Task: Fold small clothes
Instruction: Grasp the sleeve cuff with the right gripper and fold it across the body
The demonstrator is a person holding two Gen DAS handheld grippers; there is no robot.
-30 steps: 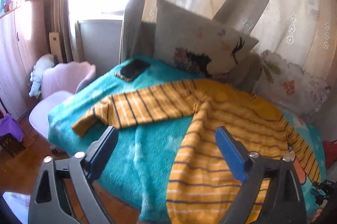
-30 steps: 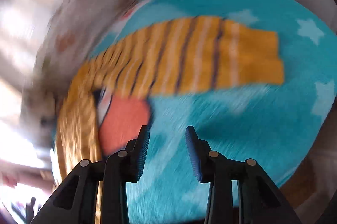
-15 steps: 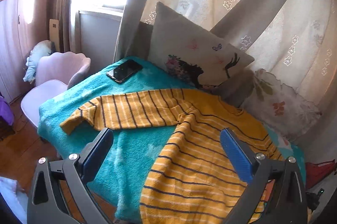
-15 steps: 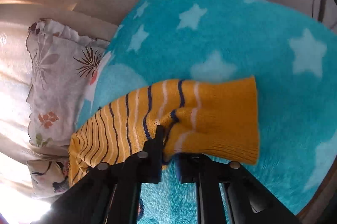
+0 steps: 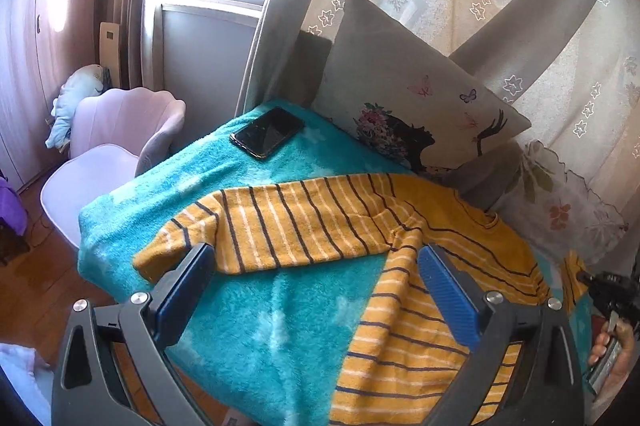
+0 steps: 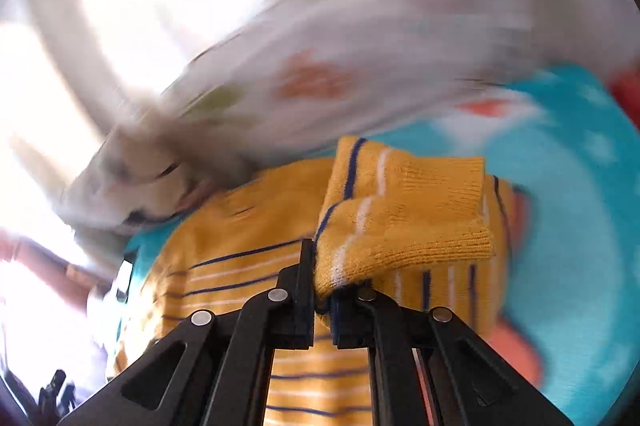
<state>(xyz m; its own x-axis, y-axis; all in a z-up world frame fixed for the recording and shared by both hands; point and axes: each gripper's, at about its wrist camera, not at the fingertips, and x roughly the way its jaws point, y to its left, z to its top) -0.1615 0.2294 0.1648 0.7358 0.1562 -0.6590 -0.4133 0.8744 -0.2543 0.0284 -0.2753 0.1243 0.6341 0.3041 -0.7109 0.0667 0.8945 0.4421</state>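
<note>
A small yellow sweater (image 5: pixel 420 266) with dark and white stripes lies spread on a turquoise starred blanket (image 5: pixel 280 306). One sleeve (image 5: pixel 272 230) stretches out to the left. My left gripper (image 5: pixel 312 278) hovers open above the blanket, between that sleeve and the sweater's body, with nothing between its blue pads (image 5: pixel 448 294). In the right wrist view my right gripper (image 6: pixel 324 290) is shut on the cuff (image 6: pixel 404 222) of the other sleeve and holds it lifted over the sweater's body (image 6: pixel 240 266). At the far right of the left wrist view the right gripper (image 5: pixel 600 286) shows partly, with a person's hand below it.
A black phone (image 5: pixel 267 132) lies on the blanket's far corner. A grey printed cushion (image 5: pixel 408 93) and a floral pillow (image 5: pixel 568 201) lean against the curtain behind. A pale pink chair (image 5: pixel 116 141) stands left of the bed's edge, over wooden floor.
My right gripper closed on the sleeve cuff, then lifted and swung it over the sweater's body. The left gripper stayed open and moved closer to the left sleeve.
</note>
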